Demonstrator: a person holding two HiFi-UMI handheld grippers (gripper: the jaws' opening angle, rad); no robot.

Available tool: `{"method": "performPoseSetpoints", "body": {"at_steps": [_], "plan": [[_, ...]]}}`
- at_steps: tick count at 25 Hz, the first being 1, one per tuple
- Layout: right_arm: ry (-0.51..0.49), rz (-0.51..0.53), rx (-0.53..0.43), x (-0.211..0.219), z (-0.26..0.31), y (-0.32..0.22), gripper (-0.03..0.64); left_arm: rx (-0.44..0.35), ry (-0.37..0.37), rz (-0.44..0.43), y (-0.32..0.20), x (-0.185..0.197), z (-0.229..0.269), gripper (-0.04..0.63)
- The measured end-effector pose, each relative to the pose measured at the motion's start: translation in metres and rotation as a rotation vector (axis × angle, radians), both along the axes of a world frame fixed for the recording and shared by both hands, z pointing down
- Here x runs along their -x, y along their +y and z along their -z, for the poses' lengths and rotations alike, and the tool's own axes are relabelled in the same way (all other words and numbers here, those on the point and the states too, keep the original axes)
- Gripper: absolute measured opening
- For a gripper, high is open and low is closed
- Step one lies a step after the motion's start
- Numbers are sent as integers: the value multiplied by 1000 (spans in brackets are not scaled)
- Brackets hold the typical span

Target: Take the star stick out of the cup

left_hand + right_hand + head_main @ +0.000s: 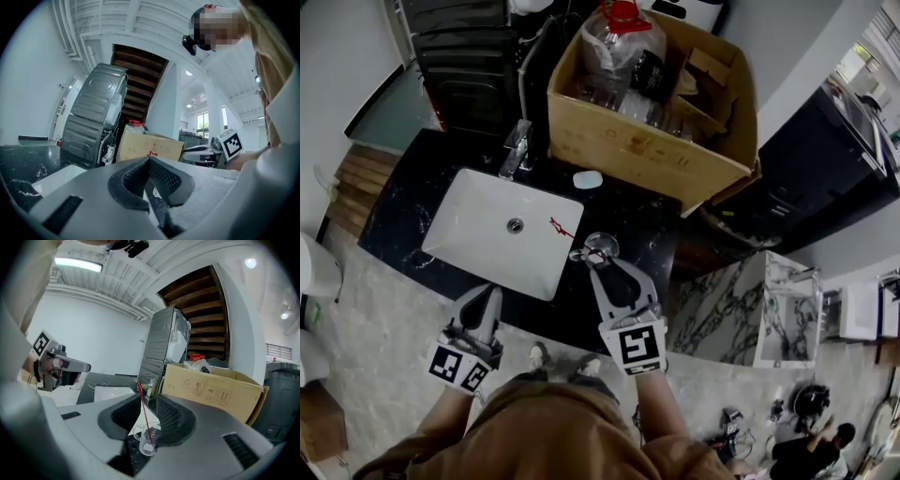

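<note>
your right gripper [602, 268] has its jaws apart and empty, with the one clear cup [601, 247] just ahead of its tips. the cup stands on the black counter [642, 230], just beside the right rim of the sink [478, 234]. open counter lies to its right, and a box [647, 150] is close behind. one red star stick [562, 228] stands in the cup, long axis leaning left, star end over the basin. your left gripper [486, 298], jaws closed on nothing, is near the sink's front edge.
</note>
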State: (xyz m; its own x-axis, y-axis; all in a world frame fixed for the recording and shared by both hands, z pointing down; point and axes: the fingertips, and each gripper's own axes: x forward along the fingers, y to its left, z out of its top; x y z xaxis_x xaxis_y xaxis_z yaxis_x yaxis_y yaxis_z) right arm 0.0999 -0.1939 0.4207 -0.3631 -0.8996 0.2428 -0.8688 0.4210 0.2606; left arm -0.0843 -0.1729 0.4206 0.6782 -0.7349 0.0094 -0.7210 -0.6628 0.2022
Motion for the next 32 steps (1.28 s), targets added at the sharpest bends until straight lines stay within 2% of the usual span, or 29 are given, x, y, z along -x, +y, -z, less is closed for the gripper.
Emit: {"method": "performPoseSetpoints", "body": {"at_steps": [9, 15, 32], "plan": [[44, 75, 70, 19, -20, -30, 115, 10, 6, 32, 4, 10, -6, 0], [115, 145, 106, 39, -42, -47, 137, 16, 2, 50, 3, 17, -8, 0], [275, 137, 175, 44, -90, -79, 164, 26, 0, 59, -3, 15, -12, 0]]}}
